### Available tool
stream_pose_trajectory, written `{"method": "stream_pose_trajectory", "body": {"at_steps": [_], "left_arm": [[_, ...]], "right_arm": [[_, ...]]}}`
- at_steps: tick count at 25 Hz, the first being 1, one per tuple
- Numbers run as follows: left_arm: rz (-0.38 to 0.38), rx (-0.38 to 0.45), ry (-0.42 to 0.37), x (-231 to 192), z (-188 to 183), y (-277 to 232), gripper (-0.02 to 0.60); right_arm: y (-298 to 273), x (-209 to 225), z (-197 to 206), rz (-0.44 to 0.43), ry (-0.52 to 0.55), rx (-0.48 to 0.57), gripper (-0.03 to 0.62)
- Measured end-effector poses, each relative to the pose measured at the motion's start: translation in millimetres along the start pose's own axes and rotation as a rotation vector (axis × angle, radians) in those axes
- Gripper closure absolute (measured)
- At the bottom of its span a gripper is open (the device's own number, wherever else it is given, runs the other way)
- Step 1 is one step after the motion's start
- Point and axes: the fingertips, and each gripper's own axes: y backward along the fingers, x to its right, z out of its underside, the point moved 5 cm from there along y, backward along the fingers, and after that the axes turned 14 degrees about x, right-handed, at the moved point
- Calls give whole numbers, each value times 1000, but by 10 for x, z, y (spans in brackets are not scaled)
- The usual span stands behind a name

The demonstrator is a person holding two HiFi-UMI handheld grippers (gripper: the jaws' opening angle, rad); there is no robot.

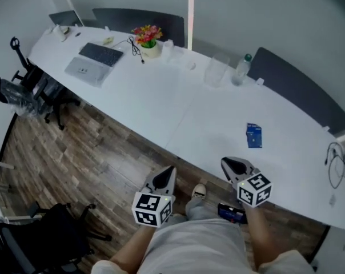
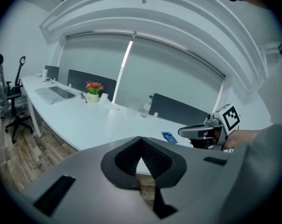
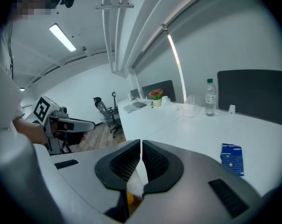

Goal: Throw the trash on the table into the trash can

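A small blue packet (image 1: 254,135) lies flat on the long white table (image 1: 161,101), to the right of its middle. It also shows as the blue packet (image 2: 169,136) in the left gripper view and the blue packet (image 3: 232,157) in the right gripper view. My left gripper (image 1: 167,174) hangs over the wooden floor just short of the table's near edge, jaws together, nothing in them. My right gripper (image 1: 231,164) is at the table's edge, below and a little left of the packet, shut and empty. No trash can is in view.
A laptop (image 1: 95,61), a flower pot (image 1: 148,39), a clear cup (image 1: 216,72) and a water bottle (image 1: 241,70) stand along the table's far side. Office chairs (image 1: 24,90) stand at the left, a black chair (image 1: 47,233) at the lower left. Cables (image 1: 335,164) lie at the right end.
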Motion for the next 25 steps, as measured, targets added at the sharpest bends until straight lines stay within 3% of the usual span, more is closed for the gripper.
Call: {"method": "stream_pose_trajectory", "body": {"at_steps": [9, 21, 25], "left_arm": [[165, -47, -31, 717, 12, -1072, 581], [225, -137, -53, 1132, 245, -1667, 581], [238, -161, -51, 1220, 317, -1743, 581]], "right_arm": [[578, 1032, 2, 200, -40, 27, 554], [852, 1876, 237, 347, -60, -17, 553], [796, 2050, 339, 359, -70, -25, 551]]}}
